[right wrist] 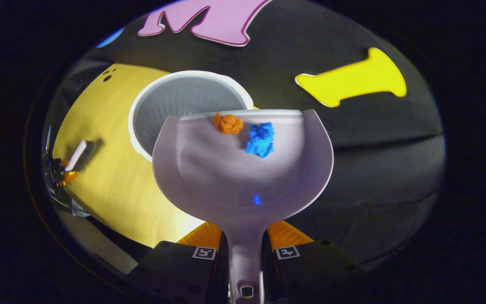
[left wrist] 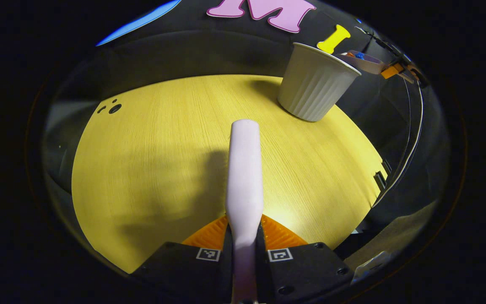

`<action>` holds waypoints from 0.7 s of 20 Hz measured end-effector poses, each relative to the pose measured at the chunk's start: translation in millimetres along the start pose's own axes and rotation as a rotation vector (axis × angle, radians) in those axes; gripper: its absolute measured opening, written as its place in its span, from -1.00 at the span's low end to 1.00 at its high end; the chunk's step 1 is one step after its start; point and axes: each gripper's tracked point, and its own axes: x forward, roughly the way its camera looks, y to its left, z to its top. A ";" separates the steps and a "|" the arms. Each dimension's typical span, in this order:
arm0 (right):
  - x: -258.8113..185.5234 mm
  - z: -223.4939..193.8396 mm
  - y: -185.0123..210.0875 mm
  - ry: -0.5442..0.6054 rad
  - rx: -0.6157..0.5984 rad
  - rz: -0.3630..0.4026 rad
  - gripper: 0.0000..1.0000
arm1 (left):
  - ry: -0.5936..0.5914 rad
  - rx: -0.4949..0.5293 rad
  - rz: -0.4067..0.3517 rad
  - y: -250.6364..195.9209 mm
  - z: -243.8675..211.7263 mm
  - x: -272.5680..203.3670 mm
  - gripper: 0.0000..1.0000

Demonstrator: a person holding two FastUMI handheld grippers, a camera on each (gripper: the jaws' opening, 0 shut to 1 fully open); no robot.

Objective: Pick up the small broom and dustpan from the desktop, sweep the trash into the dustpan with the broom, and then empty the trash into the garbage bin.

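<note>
In the left gripper view my left gripper (left wrist: 244, 236) is shut on the pale pink broom (left wrist: 244, 173), which points forward over the yellow desktop (left wrist: 154, 160). The white ribbed garbage bin (left wrist: 314, 82) stands at the far right of the desk. In the right gripper view my right gripper (right wrist: 245, 247) is shut on the handle of the pale dustpan (right wrist: 226, 169), held above the desk with its front lip over the rim of the garbage bin (right wrist: 184, 97). An orange paper wad (right wrist: 228, 123) and a blue paper wad (right wrist: 260, 139) lie near the dustpan's lip. The left gripper with the broom (right wrist: 75, 156) shows far off at the left.
The dustpan (left wrist: 363, 61) with the other gripper shows beyond the bin in the left gripper view. A cable (left wrist: 411, 139) hangs along the desk's right edge. Small dark holes (left wrist: 114, 108) mark the desk's far left corner.
</note>
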 end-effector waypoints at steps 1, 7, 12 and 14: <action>2.0 5.2 0.2 0.021 -0.030 -0.003 -0.28 | 0.001 -0.004 0.001 0.5 -0.5 0.6 -0.47; 5.8 22.2 -0.1 0.062 -0.084 -0.004 -0.28 | 0.000 -0.033 0.008 1.9 -1.9 1.2 -0.47; 10.6 21.1 -0.9 0.065 -0.100 -0.010 -0.37 | 0.003 -0.041 0.022 3.5 -2.3 1.4 -0.47; 9.8 22.3 -1.1 0.053 -0.087 -0.006 -0.27 | 0.003 -0.040 0.026 2.8 -1.5 1.5 -0.50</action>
